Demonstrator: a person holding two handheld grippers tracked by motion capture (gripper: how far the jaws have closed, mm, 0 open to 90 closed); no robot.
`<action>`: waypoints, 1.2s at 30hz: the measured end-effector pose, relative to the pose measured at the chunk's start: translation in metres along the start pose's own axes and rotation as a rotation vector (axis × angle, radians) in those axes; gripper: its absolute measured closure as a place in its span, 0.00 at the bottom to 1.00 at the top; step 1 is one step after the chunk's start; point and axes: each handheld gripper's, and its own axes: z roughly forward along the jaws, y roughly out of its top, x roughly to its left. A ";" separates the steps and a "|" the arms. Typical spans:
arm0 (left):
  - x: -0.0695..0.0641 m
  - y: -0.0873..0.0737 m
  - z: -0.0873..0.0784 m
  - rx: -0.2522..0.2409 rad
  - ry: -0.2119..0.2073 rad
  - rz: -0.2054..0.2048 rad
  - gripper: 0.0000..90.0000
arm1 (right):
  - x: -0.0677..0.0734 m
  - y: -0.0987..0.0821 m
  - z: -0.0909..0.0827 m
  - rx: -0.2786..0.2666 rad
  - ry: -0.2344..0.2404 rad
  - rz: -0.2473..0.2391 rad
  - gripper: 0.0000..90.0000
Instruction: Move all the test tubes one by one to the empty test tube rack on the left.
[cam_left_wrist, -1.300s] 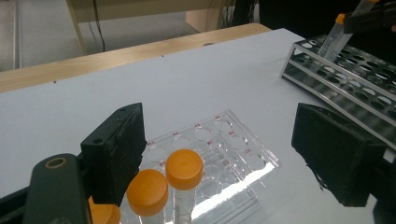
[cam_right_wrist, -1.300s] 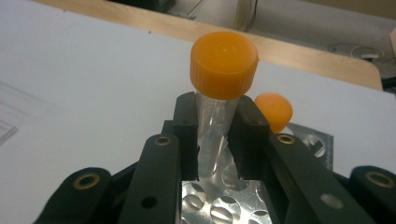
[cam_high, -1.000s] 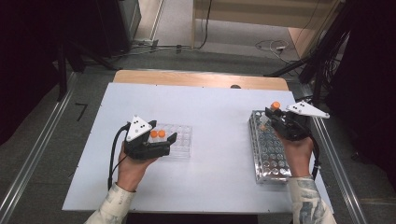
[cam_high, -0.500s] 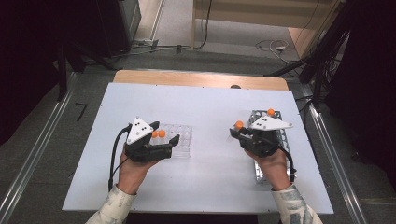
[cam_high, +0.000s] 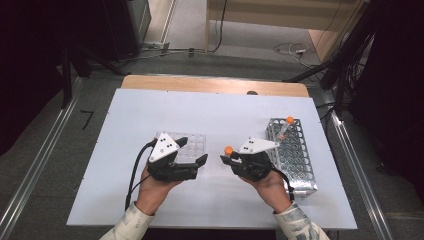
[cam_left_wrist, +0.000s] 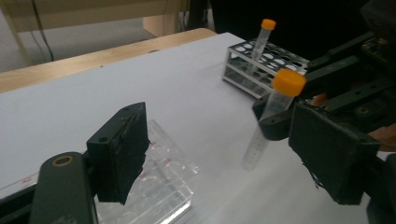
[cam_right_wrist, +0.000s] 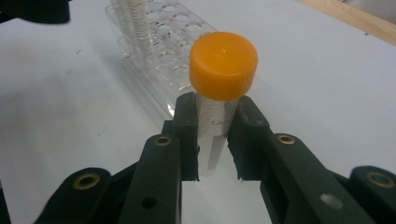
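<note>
One tube (cam_right_wrist: 219, 98) clamped in my R gripper (cam_high: 231, 159), mid-desk, heading for clear tray (cam_high: 192, 145). L gripper (cam_high: 199, 161) jaws apart, empty, by tray. One tube left in rack (cam_high: 295, 155), right edge.

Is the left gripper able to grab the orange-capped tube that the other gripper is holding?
Probably yes. The left gripper is open, and the tube held by the right gripper hangs upright just ahead of it, above bare table, with nothing between them.
</note>
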 end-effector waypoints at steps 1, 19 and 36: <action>-0.002 -0.001 0.002 0.000 -0.007 0.005 0.24 | 0.002 0.000 0.002 0.001 0.009 -0.007 0.80; -0.016 -0.010 0.021 0.055 -0.115 0.047 0.60 | 0.030 0.001 0.024 0.028 0.095 -0.047 0.80; -0.017 -0.011 0.022 0.055 -0.112 0.053 0.78 | 0.030 0.001 0.023 0.026 0.112 -0.028 0.76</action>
